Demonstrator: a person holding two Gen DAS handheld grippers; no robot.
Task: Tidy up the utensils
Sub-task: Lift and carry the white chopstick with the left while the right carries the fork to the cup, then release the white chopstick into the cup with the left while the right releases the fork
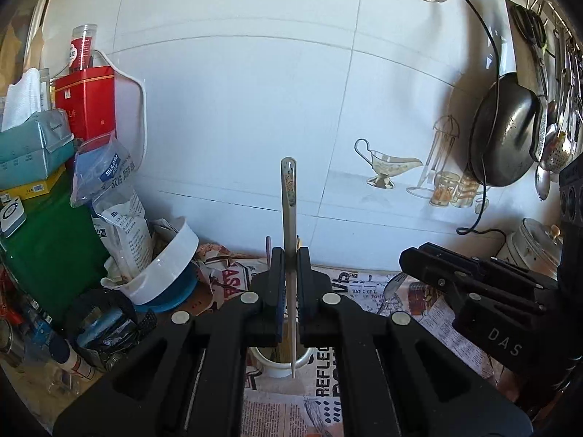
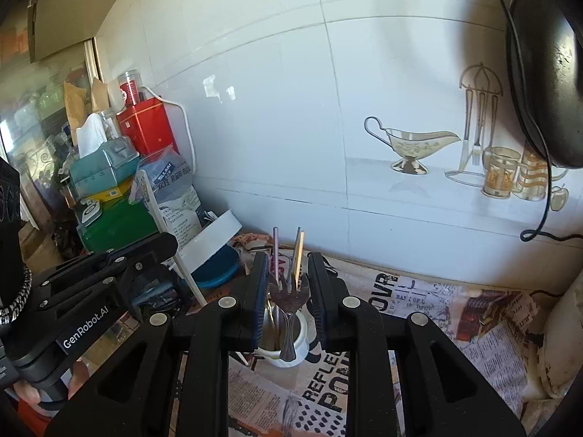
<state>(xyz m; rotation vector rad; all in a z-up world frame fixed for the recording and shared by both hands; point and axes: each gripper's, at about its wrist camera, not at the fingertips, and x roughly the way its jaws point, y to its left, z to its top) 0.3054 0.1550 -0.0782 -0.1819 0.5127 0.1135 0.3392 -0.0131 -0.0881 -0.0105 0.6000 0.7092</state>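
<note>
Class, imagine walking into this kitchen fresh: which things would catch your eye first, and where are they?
The left gripper, centre foreground, clamps a slim flat metal utensil upright above a white ceramic cup on the newspaper-covered counter. The right gripper holds a metal fork, tines up, over that cup. A black pan hangs at the right on the white tiled wall.

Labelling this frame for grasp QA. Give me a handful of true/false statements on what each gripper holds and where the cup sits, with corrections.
1. The left gripper is shut on a thin, flat utensil handle. True.
2. The right gripper holds a spoon. False: it holds a fork, tines up.
3. A white cup stands on the newspaper below the fork. True.
4. The white cup is empty. False: chopsticks stand in it.
5. A dark pan hangs on the tiled wall. True.
</note>
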